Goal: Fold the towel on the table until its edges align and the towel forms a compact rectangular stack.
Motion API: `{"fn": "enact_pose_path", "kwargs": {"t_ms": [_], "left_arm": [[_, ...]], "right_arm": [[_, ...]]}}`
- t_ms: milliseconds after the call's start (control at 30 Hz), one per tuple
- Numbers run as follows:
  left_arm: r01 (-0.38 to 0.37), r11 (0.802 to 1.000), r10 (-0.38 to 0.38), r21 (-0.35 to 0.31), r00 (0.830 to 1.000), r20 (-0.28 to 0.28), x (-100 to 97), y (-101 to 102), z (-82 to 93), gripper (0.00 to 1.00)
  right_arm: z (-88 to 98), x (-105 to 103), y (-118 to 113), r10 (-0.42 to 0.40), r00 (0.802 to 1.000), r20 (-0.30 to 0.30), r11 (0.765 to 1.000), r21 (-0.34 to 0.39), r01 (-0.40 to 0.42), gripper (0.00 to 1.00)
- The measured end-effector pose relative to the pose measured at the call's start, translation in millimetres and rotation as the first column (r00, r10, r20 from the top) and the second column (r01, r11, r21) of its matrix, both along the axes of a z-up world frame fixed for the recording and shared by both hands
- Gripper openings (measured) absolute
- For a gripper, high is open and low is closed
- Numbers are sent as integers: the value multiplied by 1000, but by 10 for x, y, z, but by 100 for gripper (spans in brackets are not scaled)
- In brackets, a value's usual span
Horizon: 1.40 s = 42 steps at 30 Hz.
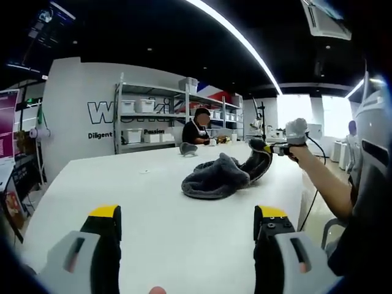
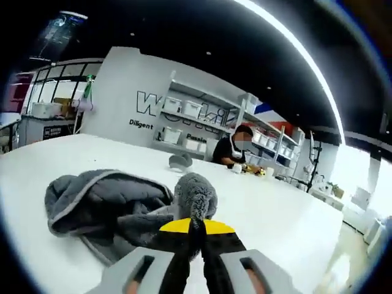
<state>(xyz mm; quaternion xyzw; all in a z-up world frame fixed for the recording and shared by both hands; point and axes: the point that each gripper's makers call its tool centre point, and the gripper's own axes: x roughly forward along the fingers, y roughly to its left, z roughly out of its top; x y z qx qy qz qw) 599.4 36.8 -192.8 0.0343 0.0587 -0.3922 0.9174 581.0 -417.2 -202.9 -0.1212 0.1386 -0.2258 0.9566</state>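
A dark grey fluffy towel (image 1: pixel 215 177) lies crumpled on the white table (image 1: pixel 141 196), past my left gripper (image 1: pixel 187 214), which hangs open above the near part of the table, well short of the cloth. In the left gripper view my right gripper (image 1: pixel 269 149) comes in from the right, held by a hand, and lifts one end of the towel. In the right gripper view the towel (image 2: pixel 104 205) is bunched at the left, and my right gripper (image 2: pixel 196 228) is shut on a raised fold (image 2: pixel 195 195) of it.
A small grey object (image 1: pixel 188 148) sits at the table's far side. A person (image 1: pixel 197 128) sits behind the table in front of shelves (image 1: pixel 147 119) with white bins. More benches and another person (image 1: pixel 351 131) stand at the far right.
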Motion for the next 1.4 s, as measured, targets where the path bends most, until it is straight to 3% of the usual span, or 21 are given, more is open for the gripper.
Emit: {"fn": "enact_pose_path", "kwargs": {"t_ms": [133, 267, 567, 733, 767, 900, 1000, 1033, 1100, 1233, 1267, 1333, 1367, 1400], "left_arm": [[6, 1000, -6, 7, 1000, -4, -3, -22, -14, 94], [9, 1000, -9, 11, 1000, -7, -3, -38, -22, 94], [20, 1000, -20, 11, 1000, -5, -27, -79, -21, 94], [18, 1000, -18, 11, 1000, -5, -26, -68, -18, 94], [17, 1000, -17, 10, 1000, -4, -24, -67, -16, 94], [17, 1000, -17, 11, 1000, -5, -23, -73, -21, 94], [26, 1000, -26, 15, 1000, -8, -38, -97, -33, 94], [28, 999, -27, 16, 1000, -8, -41, -100, -34, 94], [30, 999, -30, 15, 1000, -9, -46, -107, -36, 94], [29, 999, -29, 16, 1000, -11, -42, -109, -42, 94], [29, 999, -29, 16, 1000, -13, -38, -110, -44, 94], [30, 999, -30, 17, 999, -16, -38, -113, -48, 94], [35, 999, -35, 20, 999, -17, -44, -126, -53, 94], [39, 999, -39, 22, 999, -18, -49, -135, -55, 94]], "right_arm": [[-170, -75, -29, -8, 999, -34, 1000, 28, 9, 8], [-187, -133, -27, -15, 999, -43, 1000, 26, 16, 12], [74, -309, -77, -73, 997, 30, 997, -20, 74, 34], [287, -314, 81, -13, 994, 108, 999, -39, 18, 39], [383, -272, 194, 44, 986, 160, 998, -40, -38, 41], [546, -168, 572, 220, 948, 229, 976, -51, -214, 52], [642, -119, 930, 352, 879, 321, 925, 27, -380, 61], [643, -116, 973, 362, 873, 327, 918, 40, -395, 66], [604, -92, 1105, 405, 860, 311, 897, 44, -439, 78], [474, -57, 1410, 504, 823, 262, 843, 55, -534, 93], [370, -53, 1529, 546, 812, 207, 821, 63, -568, 98], [310, -54, 1592, 568, 804, 173, 808, 67, -585, 99], [219, -76, 1712, 612, 782, 114, 783, 47, -620, 99], [197, -87, 1744, 626, 774, 97, 775, 37, -631, 99]]}}
